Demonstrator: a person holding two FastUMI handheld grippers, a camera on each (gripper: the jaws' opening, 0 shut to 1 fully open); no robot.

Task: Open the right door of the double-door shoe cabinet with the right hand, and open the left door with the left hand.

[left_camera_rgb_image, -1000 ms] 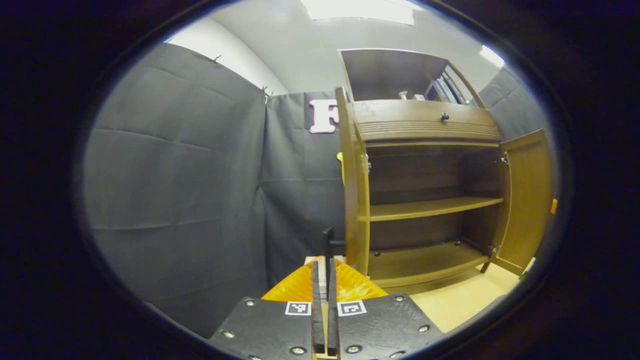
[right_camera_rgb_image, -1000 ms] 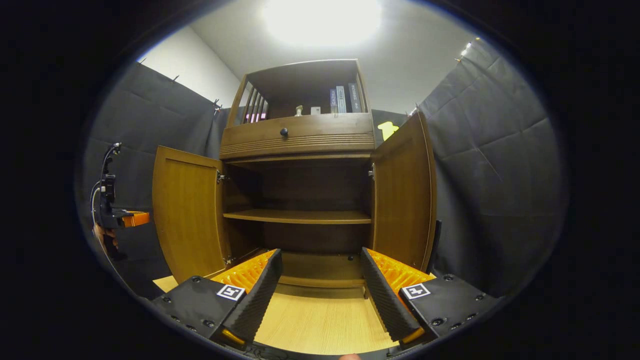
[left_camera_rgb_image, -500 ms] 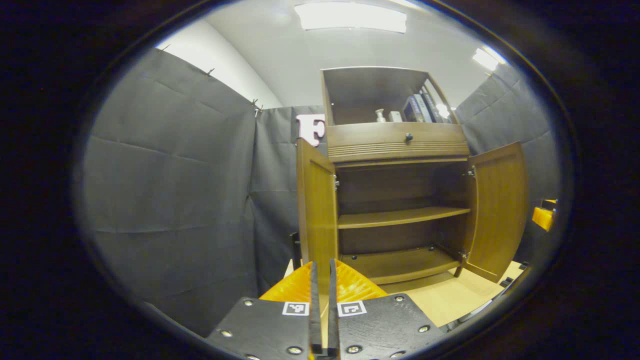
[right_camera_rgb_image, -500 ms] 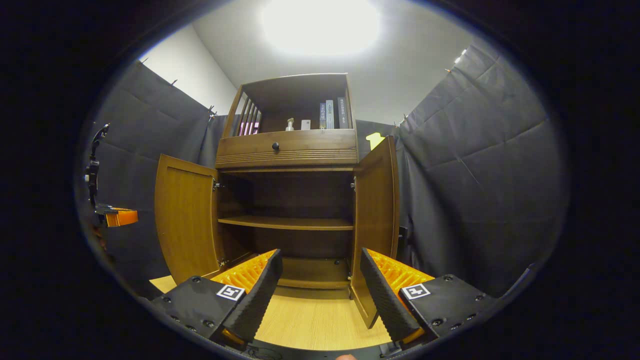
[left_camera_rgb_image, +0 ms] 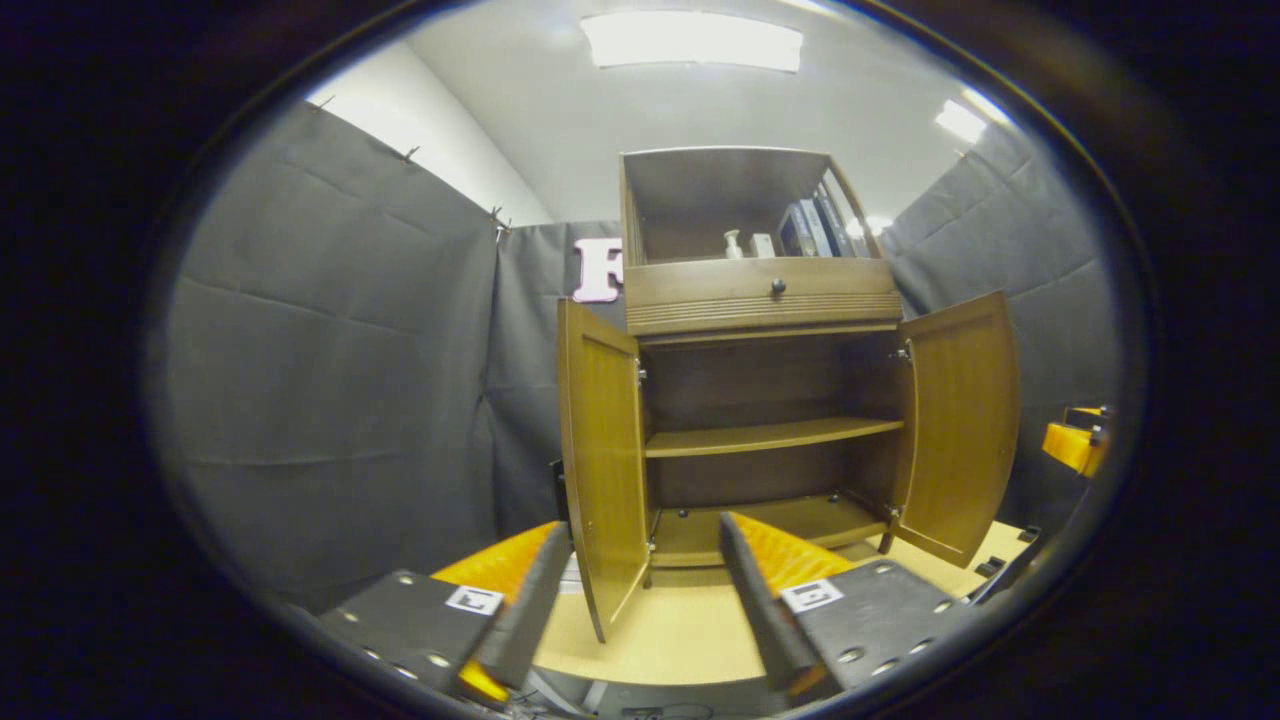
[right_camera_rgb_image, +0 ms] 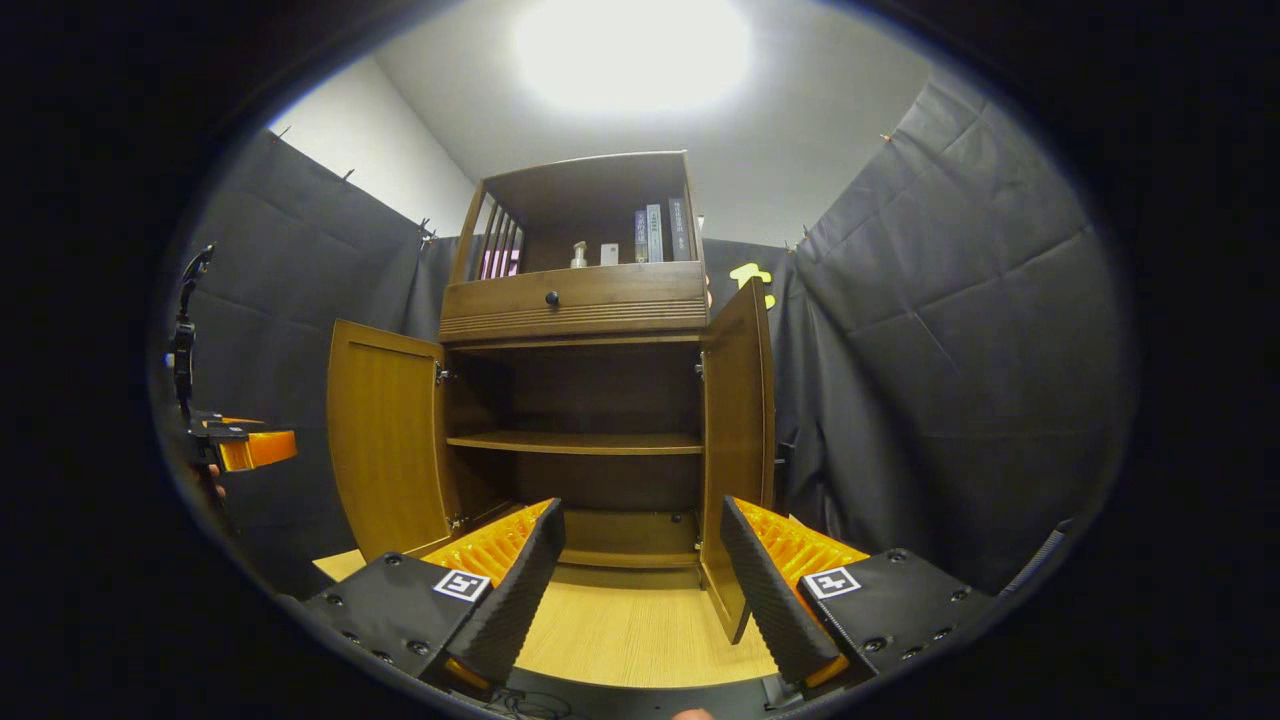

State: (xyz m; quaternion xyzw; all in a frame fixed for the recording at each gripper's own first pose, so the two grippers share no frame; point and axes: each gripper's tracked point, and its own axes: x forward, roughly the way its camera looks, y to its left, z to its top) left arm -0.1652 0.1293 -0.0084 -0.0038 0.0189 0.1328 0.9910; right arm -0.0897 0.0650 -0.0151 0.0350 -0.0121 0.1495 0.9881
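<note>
Brown wooden shoe cabinet (right_camera_rgb_image: 575, 300) with both doors open

The left door (right_camera_rgb_image: 385, 440) and right door (right_camera_rgb_image: 735, 440) swing out wide. Inside are one flat shelf (right_camera_rgb_image: 575, 442) and dark back boards.
</note>
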